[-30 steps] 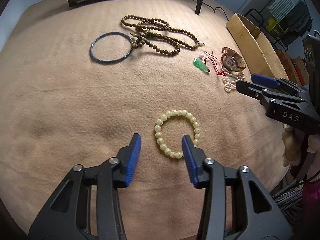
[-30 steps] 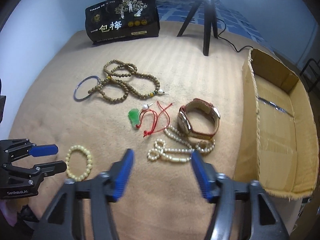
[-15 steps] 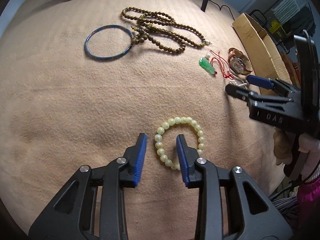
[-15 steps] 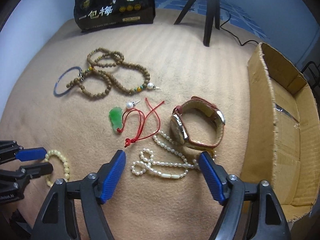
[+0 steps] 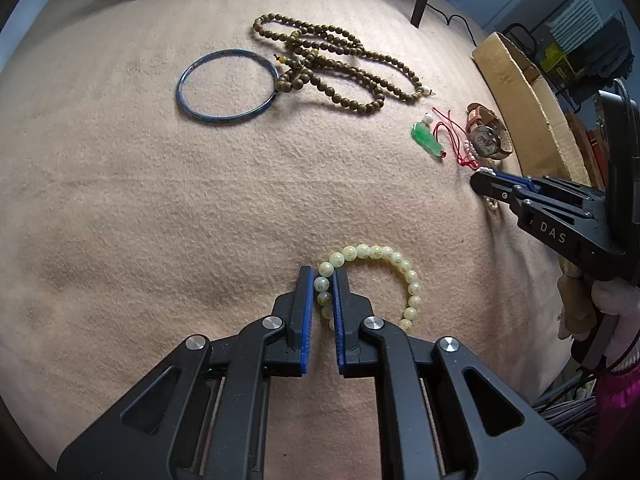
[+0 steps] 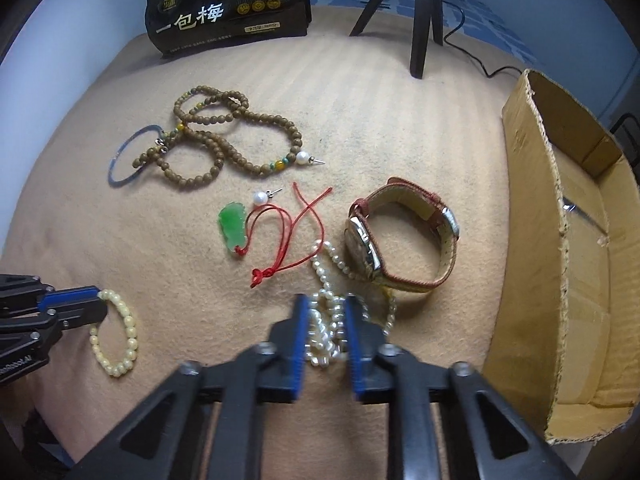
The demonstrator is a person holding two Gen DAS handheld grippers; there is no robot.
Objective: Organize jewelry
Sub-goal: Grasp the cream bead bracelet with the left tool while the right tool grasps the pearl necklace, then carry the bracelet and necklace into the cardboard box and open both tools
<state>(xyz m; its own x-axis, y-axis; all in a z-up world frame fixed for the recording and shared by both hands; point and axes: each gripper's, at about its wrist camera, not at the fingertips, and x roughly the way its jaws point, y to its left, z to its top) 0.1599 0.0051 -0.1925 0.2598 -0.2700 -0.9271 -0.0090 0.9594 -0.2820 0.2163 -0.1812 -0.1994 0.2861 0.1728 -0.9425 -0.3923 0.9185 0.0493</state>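
My left gripper is shut on the left side of a pale yellow bead bracelet that lies on the tan blanket. The bracelet also shows in the right wrist view. My right gripper is closed around a bunched white pearl necklace, with pearls between its blue pads. A red-strapped watch lies just beyond the pearls. A green jade pendant on a red cord, a brown bead necklace and a blue bangle lie farther out.
An open cardboard box stands at the right edge of the blanket. A black printed bag and black tripod legs stand at the back. A black cable runs behind the tripod.
Both grippers have moved down and closed. The left one closed from open onto the yellow bracelet's side. The right one closed onto the pearl necklace, bunching it.
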